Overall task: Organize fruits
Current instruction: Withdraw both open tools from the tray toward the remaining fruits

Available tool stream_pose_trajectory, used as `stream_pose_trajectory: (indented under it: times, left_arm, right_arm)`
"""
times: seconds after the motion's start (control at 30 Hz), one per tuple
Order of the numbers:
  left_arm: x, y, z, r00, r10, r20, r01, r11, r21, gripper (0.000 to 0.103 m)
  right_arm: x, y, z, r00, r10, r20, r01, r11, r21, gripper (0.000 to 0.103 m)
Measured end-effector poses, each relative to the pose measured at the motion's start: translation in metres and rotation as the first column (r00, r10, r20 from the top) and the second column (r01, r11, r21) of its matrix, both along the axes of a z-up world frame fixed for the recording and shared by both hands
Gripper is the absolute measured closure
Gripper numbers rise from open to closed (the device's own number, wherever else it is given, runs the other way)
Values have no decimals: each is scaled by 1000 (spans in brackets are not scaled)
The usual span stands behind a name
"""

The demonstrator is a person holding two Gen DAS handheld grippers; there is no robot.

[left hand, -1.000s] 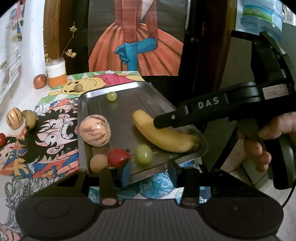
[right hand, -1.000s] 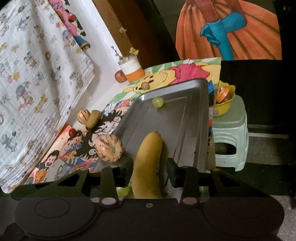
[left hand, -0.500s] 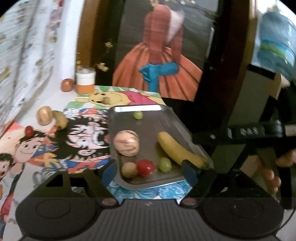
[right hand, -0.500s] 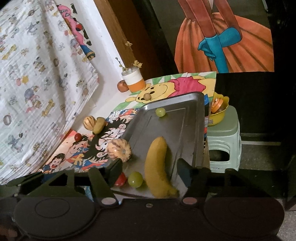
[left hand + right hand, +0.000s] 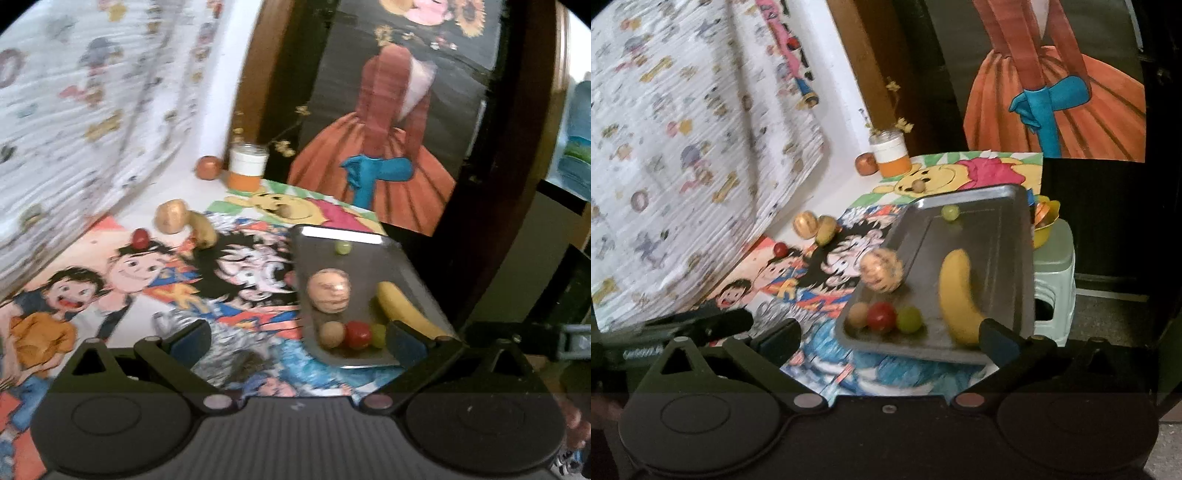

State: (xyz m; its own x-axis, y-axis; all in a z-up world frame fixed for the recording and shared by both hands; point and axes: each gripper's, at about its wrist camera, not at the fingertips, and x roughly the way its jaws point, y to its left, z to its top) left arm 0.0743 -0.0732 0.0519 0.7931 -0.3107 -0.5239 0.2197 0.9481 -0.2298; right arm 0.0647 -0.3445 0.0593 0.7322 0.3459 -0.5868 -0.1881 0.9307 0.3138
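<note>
- Black plastic fills the foreground of both wrist views: the left gripper (image 5: 297, 341) and the right gripper (image 5: 888, 338) each have their jaws spread wide with nothing between them, hanging short of the near table edge. Neither touches any fruit, which suggests a pause between picks.
- Just beyond the fingertips lies the metal tray (image 5: 1004, 206), set on the right part of the cartoon-printed cloth (image 5: 122, 295), presumably as the collecting spot for the fruit.
- Along the tray's near wall sit a small tan fruit (image 5: 857, 314), a red tomato (image 5: 881, 316) and a green grape (image 5: 909, 319), side by side and seemingly touching. Round things gather against a wall, so the raised rim probably keeps them there.
- A banana (image 5: 958, 295) lies lengthwise on the tray's right half, its near end close to the right gripper's right finger but apart from it.
- Further in, a striped round melon (image 5: 881, 270) rests at the tray's left side; whether it leans on the rim I cannot tell.
- A second green grape (image 5: 950, 212) sits alone near the far wall, well apart from the rest.
- Off the tray, to the left on the cloth, lie a red cherry tomato (image 5: 140, 238), another striped melon (image 5: 170, 216) and a small yellowish fruit (image 5: 202, 232) touching it. These look like the work left, nearer the left gripper's side.
- A small brown ball (image 5: 918, 185) rests on the bear print beyond the tray.
- Farthest back stand a white and orange jar (image 5: 247, 170) and a reddish fruit (image 5: 208, 168) beside it, against the wall.
</note>
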Motion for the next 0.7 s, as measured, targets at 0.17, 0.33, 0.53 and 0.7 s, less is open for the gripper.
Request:
stream_pose_trajectory:
  times: [0.17,0.33,0.53,0.7]
  left_arm:
    - [-13,19,-4,999,39,-21,-39,999,36,0]
    - [-26,37,-9,997,59,-50,-57,997,47,0]
    - [-42,53,-13,995,68,-66,-65,996,56,0]
    - [-51,68,-15,993,89,-79,-85,995,55,0]
  right_arm:
    - [-17,23,-3,999,17,-35,-18,999,-37,1]
    - [-32,47,-8,996,40,-77,-44,997,-58,1]
    - [-44,72,-18,989,60,-133,-67,996,-53,1]
    - [-53,89,-25,984,77,-162,-83,996,-26,1]
